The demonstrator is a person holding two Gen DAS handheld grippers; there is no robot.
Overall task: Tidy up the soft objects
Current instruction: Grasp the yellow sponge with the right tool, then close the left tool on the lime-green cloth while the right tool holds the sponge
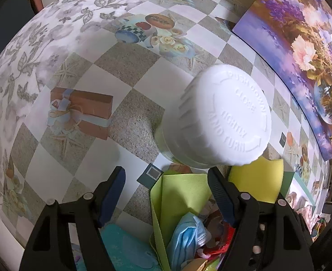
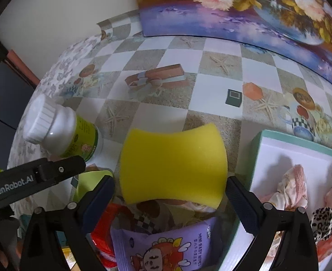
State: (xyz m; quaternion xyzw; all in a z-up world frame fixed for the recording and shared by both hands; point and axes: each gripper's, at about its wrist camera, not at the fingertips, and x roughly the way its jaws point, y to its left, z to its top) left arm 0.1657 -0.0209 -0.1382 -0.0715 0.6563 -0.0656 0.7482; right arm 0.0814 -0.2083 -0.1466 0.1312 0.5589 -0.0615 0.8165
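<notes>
Left gripper (image 1: pixel 166 194) jaws apart, empty, hovering over green cloth (image 1: pixel 179 194) and blue mask (image 1: pixel 186 232); white-capped bottle (image 1: pixel 217 119) just beyond its tips, not soft, skip it. Yellow sponge (image 2: pixel 172 164) sits between the right gripper (image 2: pixel 170 192) fingers, jaws spread; contact unclear. Likely step: close on the sponge's narrow waist, squeeze lightly, carry right to the white tray (image 2: pixel 301 144) holding pink cloths (image 2: pixel 292 187). Checkered tablecloth (image 2: pixel 179 45), floral painting (image 2: pixel 245 6) at the table's far edge.
</notes>
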